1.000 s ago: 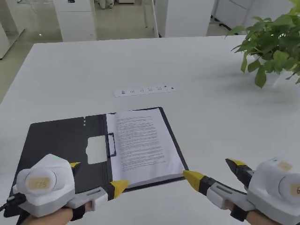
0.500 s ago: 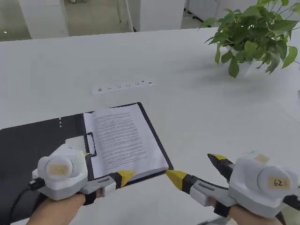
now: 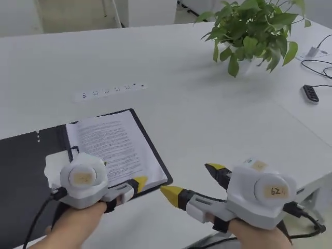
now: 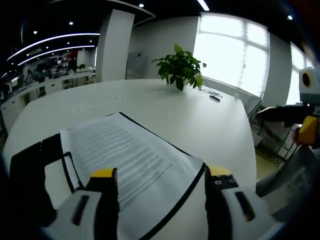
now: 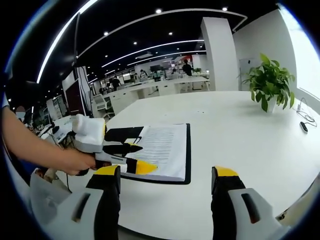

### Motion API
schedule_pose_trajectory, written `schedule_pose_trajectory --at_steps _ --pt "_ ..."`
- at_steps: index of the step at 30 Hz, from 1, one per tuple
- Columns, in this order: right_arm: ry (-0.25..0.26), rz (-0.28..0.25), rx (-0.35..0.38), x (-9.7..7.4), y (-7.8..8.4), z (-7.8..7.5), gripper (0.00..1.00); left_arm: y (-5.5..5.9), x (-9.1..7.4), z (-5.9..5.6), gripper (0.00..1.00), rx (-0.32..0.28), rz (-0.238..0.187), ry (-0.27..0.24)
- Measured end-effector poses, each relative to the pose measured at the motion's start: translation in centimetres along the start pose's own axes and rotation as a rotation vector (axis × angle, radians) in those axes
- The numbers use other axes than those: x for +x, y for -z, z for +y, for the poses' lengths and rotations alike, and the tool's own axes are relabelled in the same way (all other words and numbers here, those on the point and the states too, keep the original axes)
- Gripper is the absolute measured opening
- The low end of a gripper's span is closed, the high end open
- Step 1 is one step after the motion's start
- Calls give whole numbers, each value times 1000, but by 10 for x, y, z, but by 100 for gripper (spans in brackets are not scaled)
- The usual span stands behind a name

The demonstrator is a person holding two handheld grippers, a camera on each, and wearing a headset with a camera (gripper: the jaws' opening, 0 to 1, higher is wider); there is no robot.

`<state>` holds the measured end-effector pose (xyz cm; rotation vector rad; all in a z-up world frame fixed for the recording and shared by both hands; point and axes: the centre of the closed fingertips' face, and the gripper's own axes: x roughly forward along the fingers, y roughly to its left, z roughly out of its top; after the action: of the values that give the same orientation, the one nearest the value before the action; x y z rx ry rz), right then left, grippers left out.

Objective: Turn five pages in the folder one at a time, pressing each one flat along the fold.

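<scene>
Left tongs point(image 4: 161, 172) shifted closer to folder's point(image 3: 26, 161) near-right corner, jaws wide over the page point(image 3: 111, 145). Right tongs point(image 3: 191, 179) wide, just beside same corner.

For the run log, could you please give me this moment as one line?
folder: open on table | top page: flat | left gripper: open, at page's near corner | right gripper: open, beside folder

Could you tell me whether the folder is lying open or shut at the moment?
Open: the folder lies spread flat, black inside cover on one side, a printed page facing up on the other.
</scene>
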<state>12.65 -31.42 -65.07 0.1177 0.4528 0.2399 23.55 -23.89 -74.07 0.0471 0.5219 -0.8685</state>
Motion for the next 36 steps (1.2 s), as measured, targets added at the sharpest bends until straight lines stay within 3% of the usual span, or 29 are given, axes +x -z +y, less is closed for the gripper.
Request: schedule_pose_trajectory --at_steps 5,12,18,21,24,36 --pt "11 1 7 2 0 -1 74 9 15 -3 66 9 23 -22" --pt "20 8 8 5 2 -2 74 14 29 -7 61 16 28 -44" --pt "24 10 15 6 2 -2 74 27 36 -1 57 89 76 -100" --pt "23 14 16 8 3 -2 74 29 37 -3 55 134 68 -101" --pt "16 20 13 11 4 0 74 27 37 -5 45 132 52 -91" --pt "-18 48 33 35 10 5 72 29 35 0 33 113 -2 -93"
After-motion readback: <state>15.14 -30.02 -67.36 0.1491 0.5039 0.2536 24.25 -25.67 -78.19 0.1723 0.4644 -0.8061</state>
